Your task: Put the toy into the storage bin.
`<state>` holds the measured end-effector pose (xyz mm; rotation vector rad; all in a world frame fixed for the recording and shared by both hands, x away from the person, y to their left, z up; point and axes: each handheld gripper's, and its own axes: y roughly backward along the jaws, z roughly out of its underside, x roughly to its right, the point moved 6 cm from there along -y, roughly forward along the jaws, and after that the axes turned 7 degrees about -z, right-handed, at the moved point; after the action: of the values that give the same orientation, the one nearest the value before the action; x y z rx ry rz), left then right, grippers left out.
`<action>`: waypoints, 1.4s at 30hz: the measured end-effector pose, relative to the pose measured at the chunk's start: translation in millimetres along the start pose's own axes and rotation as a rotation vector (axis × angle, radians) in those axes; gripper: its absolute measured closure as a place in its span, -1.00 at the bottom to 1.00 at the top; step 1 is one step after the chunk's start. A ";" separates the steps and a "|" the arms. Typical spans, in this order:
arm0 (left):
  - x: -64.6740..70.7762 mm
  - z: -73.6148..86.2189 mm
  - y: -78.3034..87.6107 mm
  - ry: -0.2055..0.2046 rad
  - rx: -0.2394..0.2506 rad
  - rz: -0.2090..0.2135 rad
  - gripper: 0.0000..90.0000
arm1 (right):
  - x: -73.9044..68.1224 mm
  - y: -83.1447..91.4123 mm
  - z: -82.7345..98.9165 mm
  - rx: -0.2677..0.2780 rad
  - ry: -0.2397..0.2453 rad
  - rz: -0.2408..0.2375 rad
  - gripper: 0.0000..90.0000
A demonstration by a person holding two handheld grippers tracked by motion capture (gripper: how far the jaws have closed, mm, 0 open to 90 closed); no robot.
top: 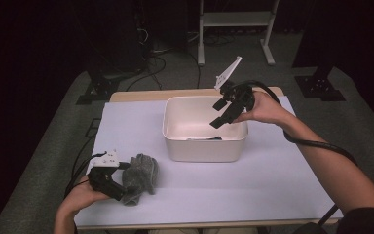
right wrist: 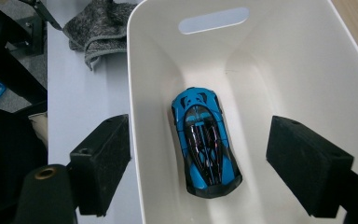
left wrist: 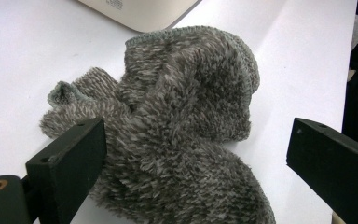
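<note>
You held your left gripper [top: 119, 187] low over the white sheet [top: 253, 180], well in front of the cream bin [top: 202, 146] and off toward its left front corner. Its jaws stood wide apart and bracketed the fuzzy grey sock [left wrist: 177, 121], gripping nothing. One jaw lay against the sock's pile; the other stood clear of it on bare sheet. The sock lay crumpled on the sheet, its ribbed cuff turned toward the bin, with a gap of sheet between the two.

Your right gripper [top: 223, 113] hung above the bin's right rear corner, tilted down into it. Its jaws [right wrist: 209, 168] were also spread wide and held nothing. Inside the bin, a blue toy car [right wrist: 205, 142] rested flat on the floor, roof up, lying lengthwise along the bin and apart from both jaws. The bin's handle slot [right wrist: 213, 20] showed in the wall beyond the car's far end.
</note>
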<state>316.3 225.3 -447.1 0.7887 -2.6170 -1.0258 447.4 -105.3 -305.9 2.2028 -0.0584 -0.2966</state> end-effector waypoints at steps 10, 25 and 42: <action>1.4 -1.0 -1.5 -0.006 -0.002 0.004 -0.91 | -6.4 23.3 15.8 0.031 -0.022 0.032 -0.55; 0.8 -1.8 -3.6 0.000 0.011 -0.007 -0.91 | -10.9 54.5 52.1 0.079 -0.081 0.074 -0.57; -0.7 -3.3 -3.1 0.002 0.022 -0.020 -0.94 | -12.0 67.3 105.5 0.124 -0.170 0.100 -0.59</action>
<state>319.4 221.9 -446.9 0.8225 -2.6284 -1.0021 415.5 -226.8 -311.4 2.2840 -0.2861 -0.4335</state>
